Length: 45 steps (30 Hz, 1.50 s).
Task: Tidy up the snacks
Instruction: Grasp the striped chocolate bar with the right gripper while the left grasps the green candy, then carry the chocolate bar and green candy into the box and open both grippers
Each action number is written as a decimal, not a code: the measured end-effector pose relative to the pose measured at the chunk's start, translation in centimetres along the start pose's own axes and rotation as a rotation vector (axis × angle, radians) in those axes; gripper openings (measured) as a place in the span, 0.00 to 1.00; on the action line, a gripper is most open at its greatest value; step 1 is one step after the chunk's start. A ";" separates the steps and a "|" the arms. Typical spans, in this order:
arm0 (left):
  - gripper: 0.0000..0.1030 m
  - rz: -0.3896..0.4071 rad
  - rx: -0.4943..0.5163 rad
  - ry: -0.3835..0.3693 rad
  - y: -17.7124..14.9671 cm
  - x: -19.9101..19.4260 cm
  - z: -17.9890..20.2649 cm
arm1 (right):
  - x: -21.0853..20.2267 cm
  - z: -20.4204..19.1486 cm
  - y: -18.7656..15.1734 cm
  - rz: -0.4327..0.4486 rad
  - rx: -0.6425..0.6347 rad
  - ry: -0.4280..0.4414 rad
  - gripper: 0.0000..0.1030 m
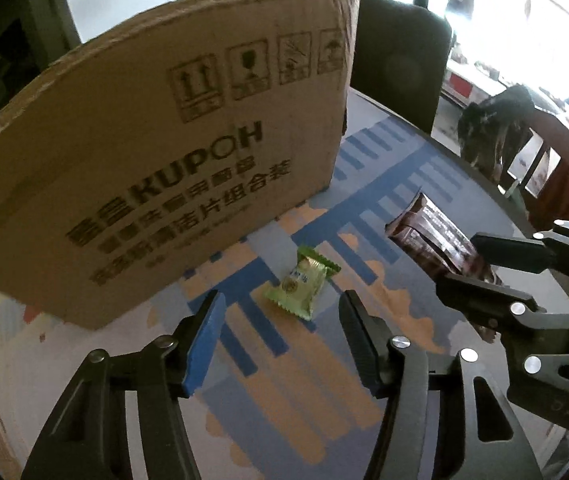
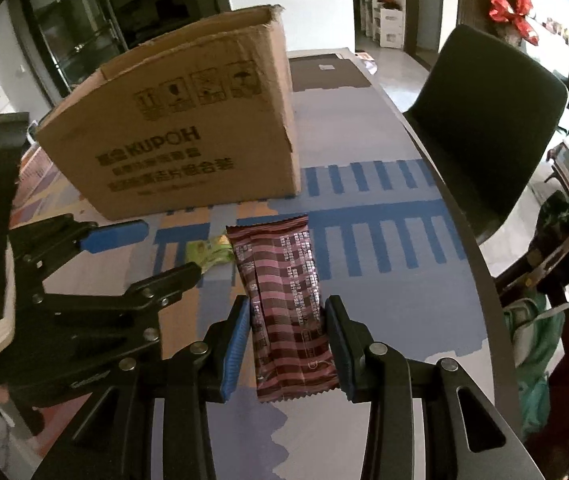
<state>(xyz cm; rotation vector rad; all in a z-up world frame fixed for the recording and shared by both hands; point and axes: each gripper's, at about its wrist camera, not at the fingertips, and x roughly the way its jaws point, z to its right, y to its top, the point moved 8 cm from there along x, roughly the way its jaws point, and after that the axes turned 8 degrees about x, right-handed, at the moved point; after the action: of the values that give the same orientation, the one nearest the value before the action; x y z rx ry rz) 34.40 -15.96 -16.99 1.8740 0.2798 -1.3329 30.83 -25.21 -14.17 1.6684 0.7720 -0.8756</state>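
A small green candy packet [image 1: 303,282] lies on the patterned table mat, just ahead of my open left gripper [image 1: 280,312], between the lines of its two fingers. A long brown striped snack bar [image 2: 287,303] lies between the pads of my right gripper [image 2: 287,322], which touch both its sides. The bar also shows in the left wrist view [image 1: 436,240], with the right gripper [image 1: 464,264] around its near end. The green packet [image 2: 209,254] sits left of the bar. An open cardboard box [image 1: 156,160] stands behind both snacks, and it shows in the right wrist view [image 2: 188,136].
A dark chair [image 2: 484,128] stands at the table's right edge. The table edge [image 2: 480,264] curves along the right. A wooden chair with a dark bag [image 1: 496,132] stands beyond the table. The left gripper [image 2: 124,256] reaches in at the left of the right wrist view.
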 end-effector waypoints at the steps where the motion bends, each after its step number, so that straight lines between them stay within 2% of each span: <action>1: 0.57 -0.001 0.005 -0.005 0.0 0.1 -0.1 | 0.2 0.2 0.0 -0.001 0.007 -0.006 0.38; 12: 0.44 -0.051 0.018 -0.023 0.8 2.8 0.7 | 1.6 1.7 0.3 -0.014 0.055 -0.018 0.38; 17: 0.23 -0.051 -0.008 -0.056 0.8 3.0 0.7 | 2.0 1.9 0.2 -0.022 0.064 -0.016 0.38; 21: 0.21 -0.052 -0.014 -0.059 0.7 3.0 0.7 | 2.2 1.8 0.3 -0.026 0.062 -0.004 0.38; 26: 0.20 -0.040 -0.081 -0.058 0.0 1.9 0.3 | 1.9 1.4 0.4 -0.020 0.049 0.003 0.38; 45: 0.20 0.149 -0.225 0.051 -0.6 -8.4 -2.1 | -3.2 -1.6 1.8 0.083 -0.009 0.071 0.38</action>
<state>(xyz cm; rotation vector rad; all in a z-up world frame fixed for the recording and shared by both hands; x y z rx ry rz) 31.98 -11.93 -9.73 1.7073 0.2979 -1.1073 30.88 -24.29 -10.28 1.7192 0.7480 -0.7574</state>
